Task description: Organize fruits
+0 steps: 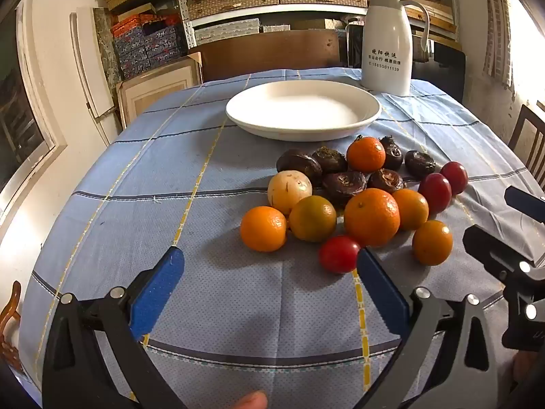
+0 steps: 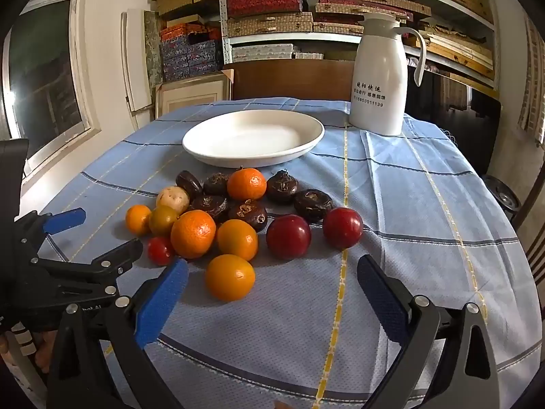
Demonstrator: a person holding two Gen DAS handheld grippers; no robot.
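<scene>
A table under a pale blue checked tablecloth [image 1: 190, 184] with yellow and dark blue lines carries a loose heap of fruit. Behind the heap sits a shallow white oval ceramic plate [image 1: 238, 116], with nothing in it. Just past the plate, to its right, stands a tall white thermos jug [image 1: 386, 44] with a curved handle; it bears grey Chinese characters in two rows – too small to read surely – and below them a line of digits that looks like 15850011139.

The heap lies near the front of the plate without touching it. It holds several small orange mandarins [image 1: 371, 216], one of them greenish [image 1: 312, 218], dark brown wrinkled water chestnuts [image 1: 344, 182], one pale peeled round one [image 1: 289, 191], and glossy red round fruits: two side by side at the right edge [image 1: 435, 192] and a smaller one at the near edge [image 1: 339, 254].

The left gripper [image 1: 270, 262] has blue-padded fingers spread wide, nothing between them, held over bare cloth just in front of the heap. The right gripper [image 2: 272, 271] is likewise spread wide and holds nothing – one orange mandarin [image 2: 230, 276] lies just ahead of its left finger [image 2: 163, 298].

On the black body of the left gripper, in the right wrist view, part of a white print reads "bot AI".

Shelves [image 2: 272, 10] of woven and red boxes fill the back wall.
</scene>
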